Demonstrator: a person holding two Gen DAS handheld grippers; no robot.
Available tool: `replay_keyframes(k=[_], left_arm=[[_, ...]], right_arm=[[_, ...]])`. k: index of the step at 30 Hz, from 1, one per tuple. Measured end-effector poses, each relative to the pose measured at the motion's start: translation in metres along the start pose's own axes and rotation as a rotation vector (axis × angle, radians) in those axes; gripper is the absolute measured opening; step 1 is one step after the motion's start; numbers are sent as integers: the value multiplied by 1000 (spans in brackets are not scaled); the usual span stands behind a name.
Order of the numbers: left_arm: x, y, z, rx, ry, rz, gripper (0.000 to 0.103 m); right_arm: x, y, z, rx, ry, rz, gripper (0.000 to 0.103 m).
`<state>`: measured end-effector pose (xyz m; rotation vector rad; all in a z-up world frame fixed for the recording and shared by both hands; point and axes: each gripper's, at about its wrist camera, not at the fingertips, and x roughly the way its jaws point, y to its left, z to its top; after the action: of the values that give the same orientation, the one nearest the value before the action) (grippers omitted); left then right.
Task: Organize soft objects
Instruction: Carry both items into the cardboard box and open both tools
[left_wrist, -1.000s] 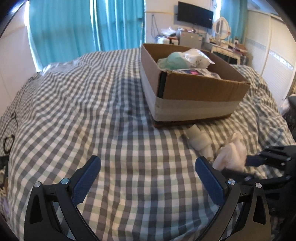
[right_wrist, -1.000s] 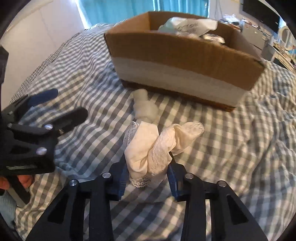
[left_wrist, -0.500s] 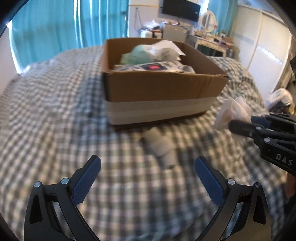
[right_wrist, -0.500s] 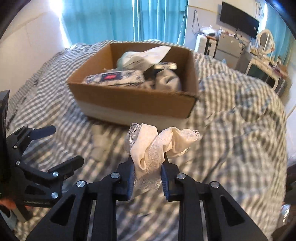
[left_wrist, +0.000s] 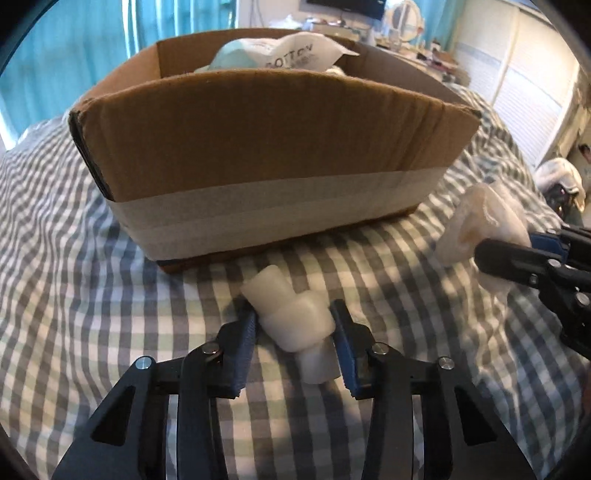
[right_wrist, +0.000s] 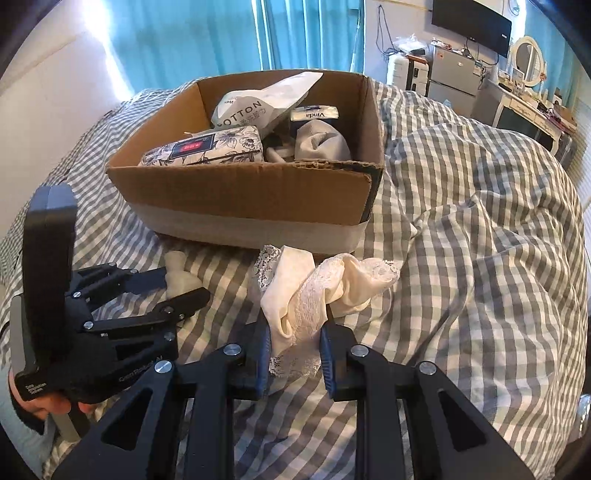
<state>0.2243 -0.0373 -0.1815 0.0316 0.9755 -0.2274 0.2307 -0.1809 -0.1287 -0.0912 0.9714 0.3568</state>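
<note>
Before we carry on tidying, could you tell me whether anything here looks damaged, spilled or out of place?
Only small things. The cardboard box has a ragged, torn near rim at its right corner. The white rolled sock sits on the bed outside the box, between the left tongs; whether they are clamped on it is unclear. The right tongs grip a crumpled lace cloth. Nothing spilled.

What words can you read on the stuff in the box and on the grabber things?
"COTTON": on the white plastic pouch in the cardboard box; the smaller characters beneath it are too small to read.
"Vinda": on the small tissue pack.
Red label on the floral tissue pack: too blurred to read.
White print on the left gripper body: too blurred to read with confidence.
</note>
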Motion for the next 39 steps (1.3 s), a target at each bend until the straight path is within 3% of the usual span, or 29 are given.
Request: replay_keyframes(k=[10,16,26,33,39], left_arm=[[-48,2,-9,13,-41,-22,36],[-98,2,-10,40,-114,-22,36],[-161,-7,16,65,-239,-30,36],[-163,-3,50,66,-253,-35,36],[-132,1,93,63,-232,-48,36]], right_arm=[[-31,3,-3,-7,-62,-27,22],[-73,11,5,-15,-126,-43,22],[-133,29,26,-71,-225,-85,22],[-149,29,50,-98,-276,-101,22],[-137,12,80,-105,-292,-114,22]])
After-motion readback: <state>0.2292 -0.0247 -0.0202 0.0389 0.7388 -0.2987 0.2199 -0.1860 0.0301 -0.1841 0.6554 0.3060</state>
